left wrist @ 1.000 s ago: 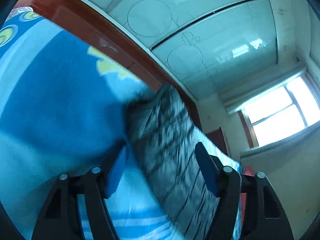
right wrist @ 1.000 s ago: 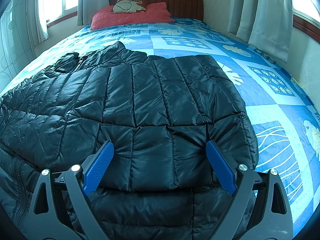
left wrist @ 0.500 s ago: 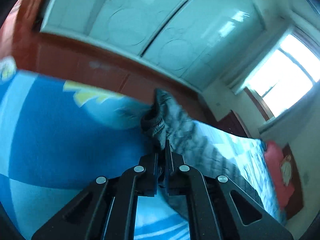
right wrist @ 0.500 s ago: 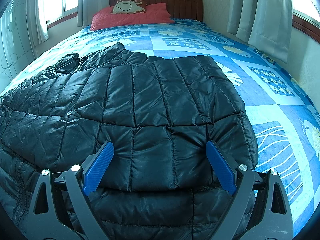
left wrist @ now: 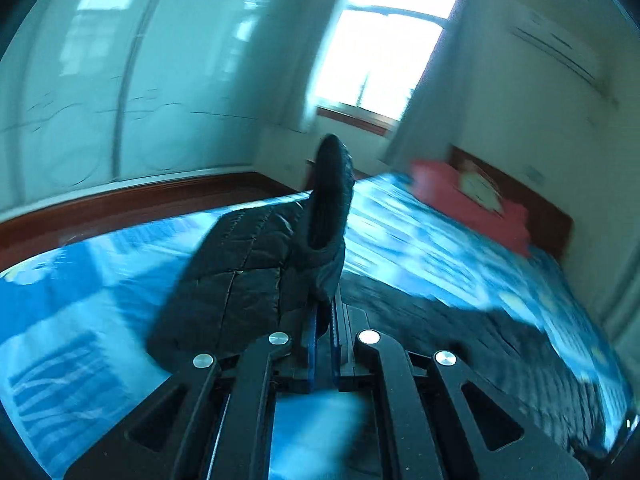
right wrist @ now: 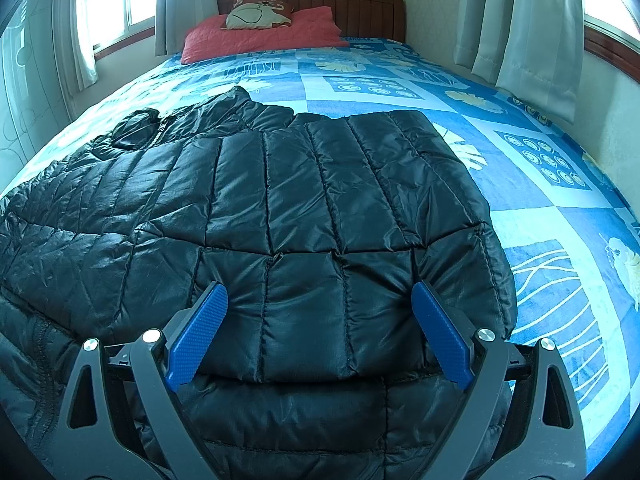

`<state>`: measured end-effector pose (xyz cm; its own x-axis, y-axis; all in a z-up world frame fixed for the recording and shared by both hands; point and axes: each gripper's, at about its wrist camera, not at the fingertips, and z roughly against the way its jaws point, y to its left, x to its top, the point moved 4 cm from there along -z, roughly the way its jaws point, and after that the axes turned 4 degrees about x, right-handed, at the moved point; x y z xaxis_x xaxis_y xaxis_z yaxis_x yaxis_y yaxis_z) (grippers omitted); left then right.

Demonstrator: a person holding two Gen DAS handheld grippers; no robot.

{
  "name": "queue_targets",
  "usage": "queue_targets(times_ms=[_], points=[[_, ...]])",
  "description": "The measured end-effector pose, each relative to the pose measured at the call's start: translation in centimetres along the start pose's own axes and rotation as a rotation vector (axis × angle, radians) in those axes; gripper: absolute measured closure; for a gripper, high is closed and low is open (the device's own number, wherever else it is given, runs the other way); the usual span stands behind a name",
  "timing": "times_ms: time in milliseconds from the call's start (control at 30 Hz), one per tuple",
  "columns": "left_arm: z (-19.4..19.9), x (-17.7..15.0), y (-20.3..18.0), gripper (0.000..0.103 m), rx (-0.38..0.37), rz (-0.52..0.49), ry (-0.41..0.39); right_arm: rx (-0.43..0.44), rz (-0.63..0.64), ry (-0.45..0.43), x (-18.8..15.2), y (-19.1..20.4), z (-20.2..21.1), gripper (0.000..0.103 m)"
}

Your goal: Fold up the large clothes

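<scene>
- The black quilted jacket lies spread across the near half of the bed, its collar end toward the headboard and its hem at the near edge; one side panel is already turned over the body, its folded edge running across just ahead of the right gripper
- The sleeve on the jacket's left side is off the cover, its cuff standing up out of the left gripper; that picture is blurred, so the fabric's exact lie beyond the cuff is hard to read
- The left gripper is clamped on the sleeve, blue pads pressed together with the fabric between them; the right gripper stands wide apart over the jacket's lower part, holding nothing
- By my judgement the fold is at an early-to-middle stage; the sleeve is yet to be laid across the body, and the lengthwise folds remain
- Farther out, a red pillow sits against the wooden headboard; curtains hang at the right
</scene>
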<state>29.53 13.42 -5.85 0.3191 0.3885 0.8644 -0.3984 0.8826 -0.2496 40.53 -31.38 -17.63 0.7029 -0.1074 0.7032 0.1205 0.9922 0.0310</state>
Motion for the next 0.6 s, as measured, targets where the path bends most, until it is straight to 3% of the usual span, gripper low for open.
queue_targets(times_ms=[133,600], points=[[-0.9,-2.2,-6.9,0.098,-0.066,-0.102,0.067,0.008,-0.007,-0.002,0.0,-0.1,0.0,0.01],[-1.3,-11.1,-24.1,0.098,-0.212,-0.386,0.199,0.035,-0.031,-0.016,-0.2,-0.2,-0.2,0.01]])
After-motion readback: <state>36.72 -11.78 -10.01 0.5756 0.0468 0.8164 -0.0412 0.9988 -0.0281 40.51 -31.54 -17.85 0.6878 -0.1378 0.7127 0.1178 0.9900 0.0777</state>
